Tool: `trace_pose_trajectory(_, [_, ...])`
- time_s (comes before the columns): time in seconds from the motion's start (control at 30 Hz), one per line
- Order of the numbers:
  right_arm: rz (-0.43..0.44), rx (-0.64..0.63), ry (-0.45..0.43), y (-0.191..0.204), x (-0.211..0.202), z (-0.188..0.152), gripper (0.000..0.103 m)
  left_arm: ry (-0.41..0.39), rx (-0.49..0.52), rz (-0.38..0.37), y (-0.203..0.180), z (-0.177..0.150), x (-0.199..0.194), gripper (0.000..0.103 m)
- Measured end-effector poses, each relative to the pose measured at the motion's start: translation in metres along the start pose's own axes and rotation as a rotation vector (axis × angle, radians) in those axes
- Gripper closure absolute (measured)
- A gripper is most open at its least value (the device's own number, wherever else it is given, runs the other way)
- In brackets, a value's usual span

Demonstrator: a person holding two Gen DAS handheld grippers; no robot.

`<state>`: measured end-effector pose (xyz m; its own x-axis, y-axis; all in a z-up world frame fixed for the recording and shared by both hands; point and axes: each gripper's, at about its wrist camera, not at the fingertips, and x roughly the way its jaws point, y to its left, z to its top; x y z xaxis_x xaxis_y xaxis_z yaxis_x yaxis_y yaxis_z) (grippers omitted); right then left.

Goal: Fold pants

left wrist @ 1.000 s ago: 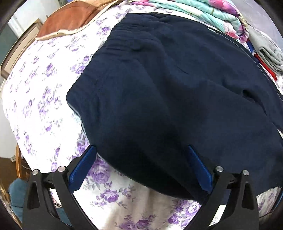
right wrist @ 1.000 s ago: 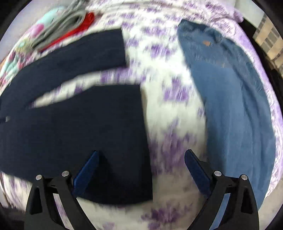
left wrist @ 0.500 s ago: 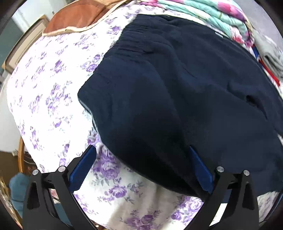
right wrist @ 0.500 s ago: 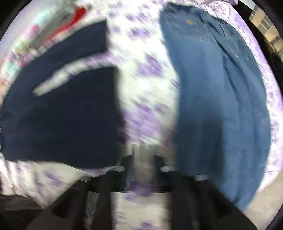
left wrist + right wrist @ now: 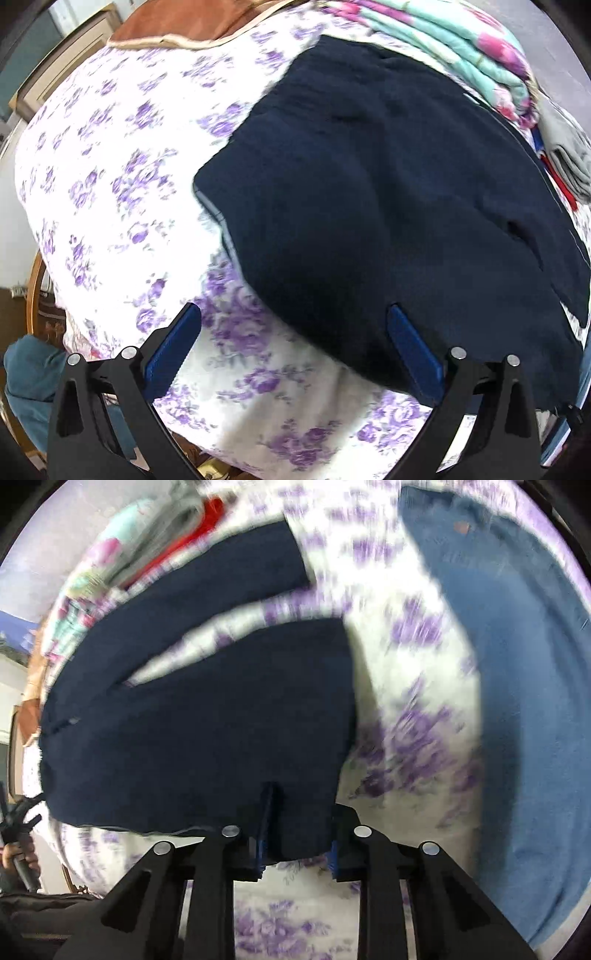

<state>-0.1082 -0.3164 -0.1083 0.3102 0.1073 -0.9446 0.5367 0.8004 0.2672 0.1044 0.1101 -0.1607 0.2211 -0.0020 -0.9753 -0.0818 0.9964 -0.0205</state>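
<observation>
1. The navy pants (image 5: 388, 206) lie spread on the purple-flowered bedsheet (image 5: 122, 192), legs apart.
2. The right gripper (image 5: 295, 834) is closing, with the hem of the near pant leg bunched between its blue pads.
3. The left gripper (image 5: 291, 347) hangs released above the waist end, gripping nothing.
4. Blue jeans (image 5: 517, 701) lie beside the pants, apart.

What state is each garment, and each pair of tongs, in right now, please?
Navy pants: spread flat on the floral bed sheet, legs apart, unfolded.
Jeans: lying flat, untouched.
Folded quilt: stacked at the bed's far edge.
Left tongs: open, holding nothing.
Right tongs: closing, navy cloth bunched between them.
</observation>
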Motion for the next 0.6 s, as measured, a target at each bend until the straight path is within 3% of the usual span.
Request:
trace_pose_trajectory(0.13, [0.004, 0.003, 0.050, -0.019, -0.021, -0.007, 0.080, 0.008, -0.028, 0.008, 0.014, -0.001, -0.001, 0.005])
trace_pose_trajectory(0.17, [-0.045, 0.000, 0.082, -0.023, -0.015, -0.012, 0.095, 0.010, -0.027, 0.022, 0.015, -0.001, -0.001, 0.005])
trace_pose_trajectory(0.2, [-0.149, -0.012, 0.102, -0.028, -0.003, -0.012, 0.100, 0.012, -0.028, 0.039, 0.018, 0.000, 0.000, 0.005])
trace_pose_trajectory(0.27, [-0.284, -0.043, 0.145, -0.029, 0.020, -0.014, 0.097, 0.017, -0.045, 0.052, 0.024, 0.003, 0.006, 0.005])
trace_pose_trajectory(0.3, [-0.290, -0.034, 0.150, -0.029, 0.025, -0.013, 0.097, 0.019, -0.061, 0.057, 0.029, 0.005, 0.007, 0.005])
trace_pose_trajectory(0.4, [-0.230, -0.045, 0.017, -0.004, 0.009, -0.002, 0.073, 0.015, -0.085, 0.067, 0.042, 0.010, 0.007, 0.005])
trace_pose_trajectory(0.43, [-0.248, -0.092, -0.018, 0.009, 0.006, 0.002, 0.048, 0.011, -0.098, 0.062, 0.049, 0.012, 0.005, 0.005])
trace_pose_trajectory(0.47, [-0.262, -0.140, -0.053, 0.020, 0.002, 0.004, 0.033, 0.011, -0.111, 0.045, 0.054, 0.013, 0.004, 0.005])
trace_pose_trajectory(0.53, [-0.259, -0.199, -0.104, 0.041, -0.002, 0.008, 0.032, 0.022, -0.133, -0.004, 0.061, 0.016, 0.008, 0.005])
trace_pose_trajectory(0.6, [-0.226, -0.209, -0.096, 0.055, 0.007, 0.013, 0.032, 0.023, -0.150, -0.039, 0.066, 0.019, 0.014, 0.009])
